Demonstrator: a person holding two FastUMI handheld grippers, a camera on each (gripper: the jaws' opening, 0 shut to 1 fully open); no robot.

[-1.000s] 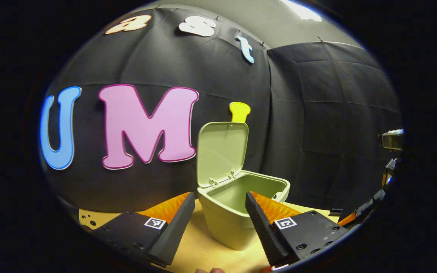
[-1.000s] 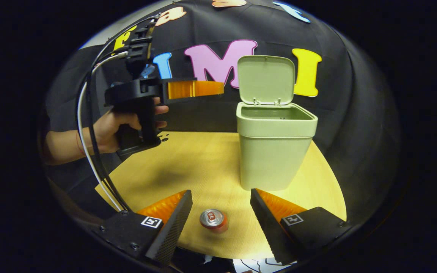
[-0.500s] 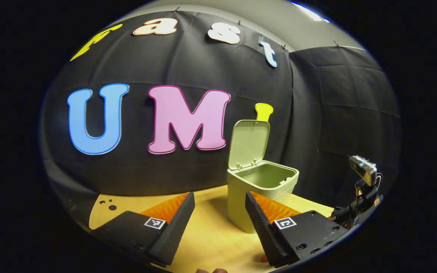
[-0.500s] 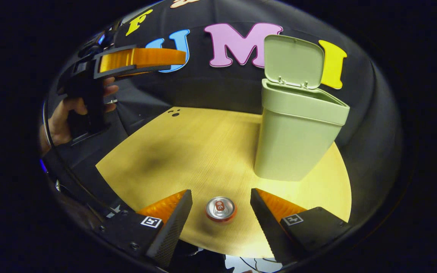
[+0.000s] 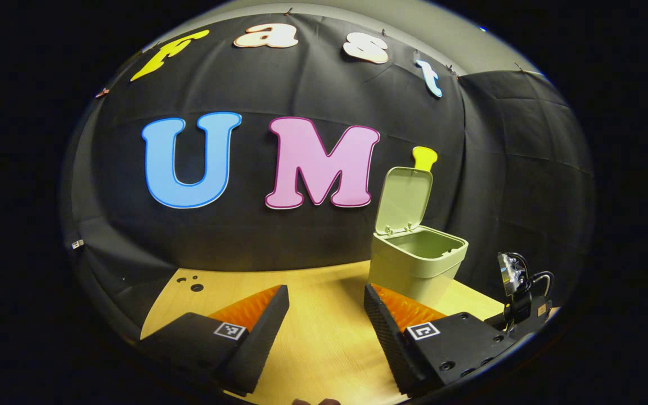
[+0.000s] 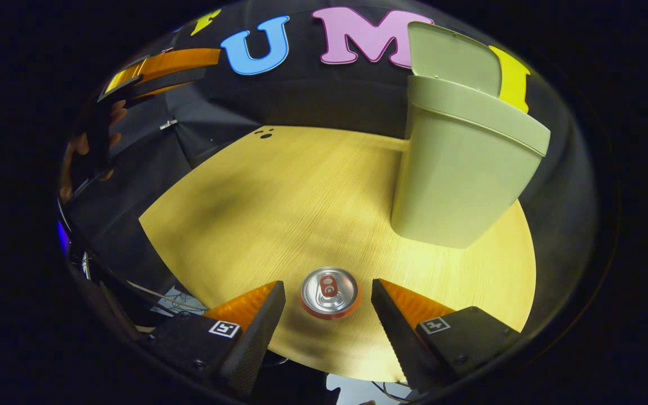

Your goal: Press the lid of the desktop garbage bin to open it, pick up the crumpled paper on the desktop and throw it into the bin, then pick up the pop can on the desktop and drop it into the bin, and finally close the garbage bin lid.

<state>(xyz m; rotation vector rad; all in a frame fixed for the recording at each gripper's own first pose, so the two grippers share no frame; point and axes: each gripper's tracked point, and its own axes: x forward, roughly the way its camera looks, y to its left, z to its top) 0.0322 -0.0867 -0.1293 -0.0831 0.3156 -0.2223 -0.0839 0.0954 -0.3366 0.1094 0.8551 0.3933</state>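
My right gripper is wide open around the upright red aluminium pop can near the table's front edge, not touching it. My left gripper is open, empty. The pale green plastic bin stands lid-up near the back edge.

Staged recording booth, lab-like: black cloth wall draped close behind round wooden table; loose cables hang below table edge; small camera rig beside table.
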